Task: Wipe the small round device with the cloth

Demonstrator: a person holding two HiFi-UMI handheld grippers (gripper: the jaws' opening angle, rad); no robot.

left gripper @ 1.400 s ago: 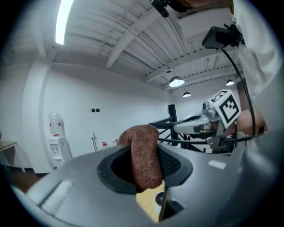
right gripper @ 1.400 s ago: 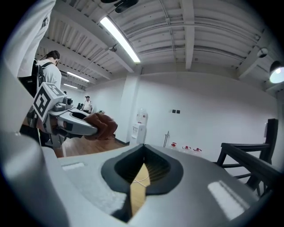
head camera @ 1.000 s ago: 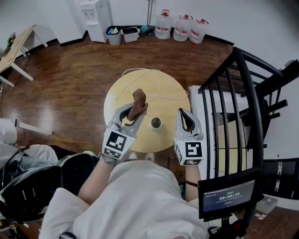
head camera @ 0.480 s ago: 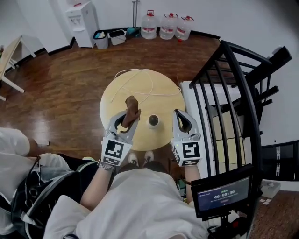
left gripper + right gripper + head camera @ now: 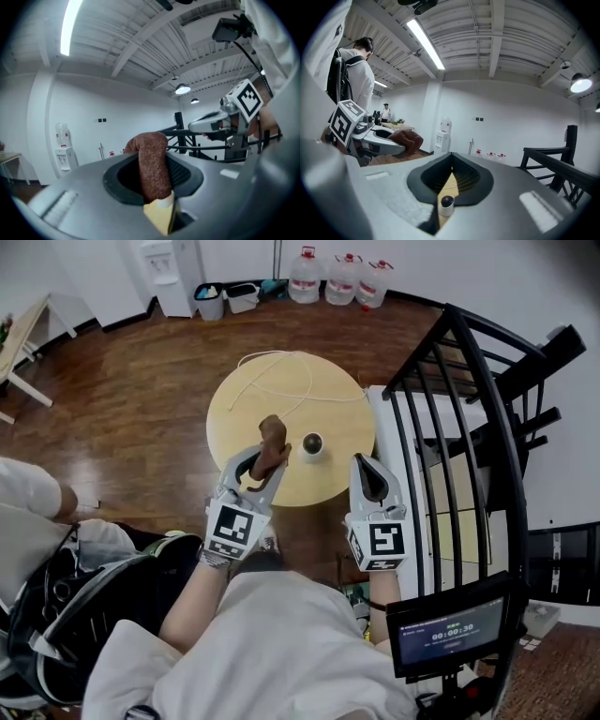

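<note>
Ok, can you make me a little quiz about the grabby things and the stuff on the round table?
1. Which gripper holds the brown cloth?
A. the left gripper
B. the right gripper
C. neither
2. True or false: the right gripper is holding the small round device.
3. Fill in the gap: the small round device stands on a round wooden ____.

Key
1. A. The left gripper is shut on the brown cloth.
2. False. The right gripper is shut and empty, away from the device.
3. table
</note>
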